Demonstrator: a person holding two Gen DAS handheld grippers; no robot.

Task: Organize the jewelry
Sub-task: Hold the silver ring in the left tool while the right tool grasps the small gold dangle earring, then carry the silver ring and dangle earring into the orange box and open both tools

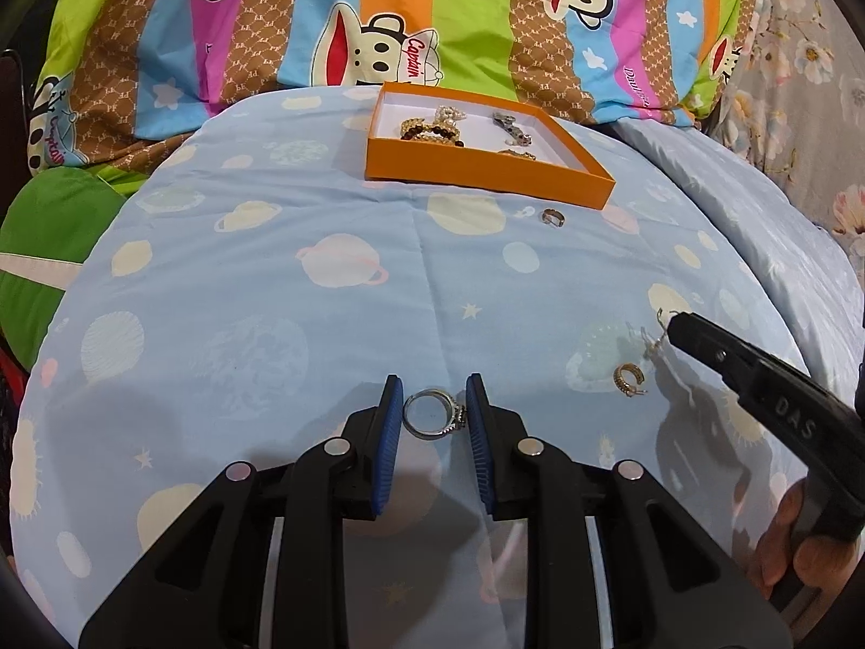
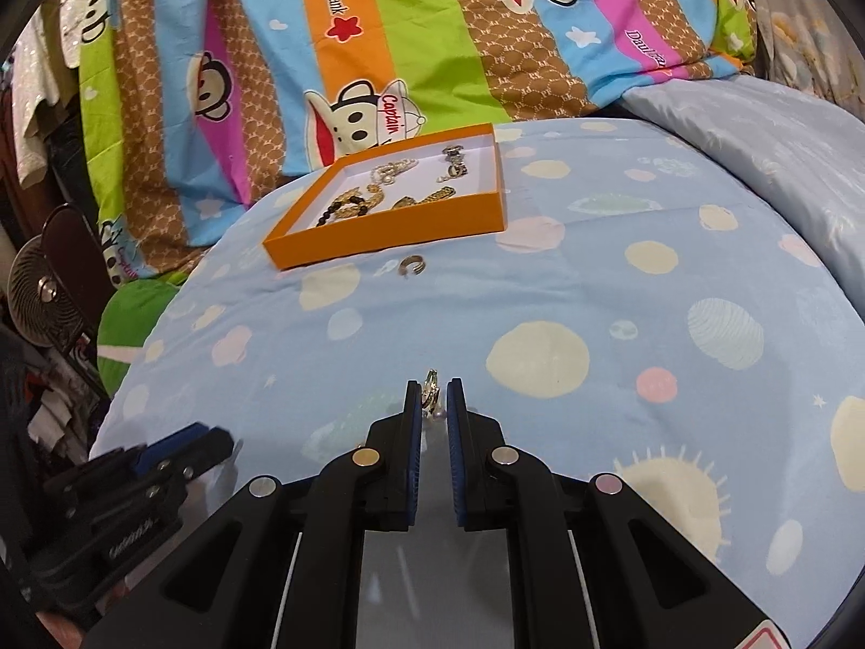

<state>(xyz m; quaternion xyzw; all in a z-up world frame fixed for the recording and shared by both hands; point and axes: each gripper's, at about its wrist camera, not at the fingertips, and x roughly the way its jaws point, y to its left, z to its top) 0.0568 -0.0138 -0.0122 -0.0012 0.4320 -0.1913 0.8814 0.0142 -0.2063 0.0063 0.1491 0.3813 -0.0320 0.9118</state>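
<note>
A silver ring (image 1: 432,414) with a stone lies on the blue bedcover between the blue pads of my left gripper (image 1: 434,403); the right pad touches it and the left is a sliver away. My right gripper (image 2: 434,390) is shut on a small gold hook earring (image 2: 431,385), also seen at its tip in the left wrist view (image 1: 660,324). A gold hoop earring (image 1: 628,378) lies beside it. Another ring (image 1: 551,216) lies near the orange box (image 1: 486,170), which holds several bracelets and chains. The box (image 2: 389,230) and that ring (image 2: 412,265) also show in the right wrist view.
A colourful monkey-print quilt (image 1: 378,27) rises behind the box. A pale blue pillow (image 2: 757,151) lies at the right. A fan (image 2: 40,292) and clutter stand off the bed's left edge. My left gripper (image 2: 178,449) appears low at left in the right wrist view.
</note>
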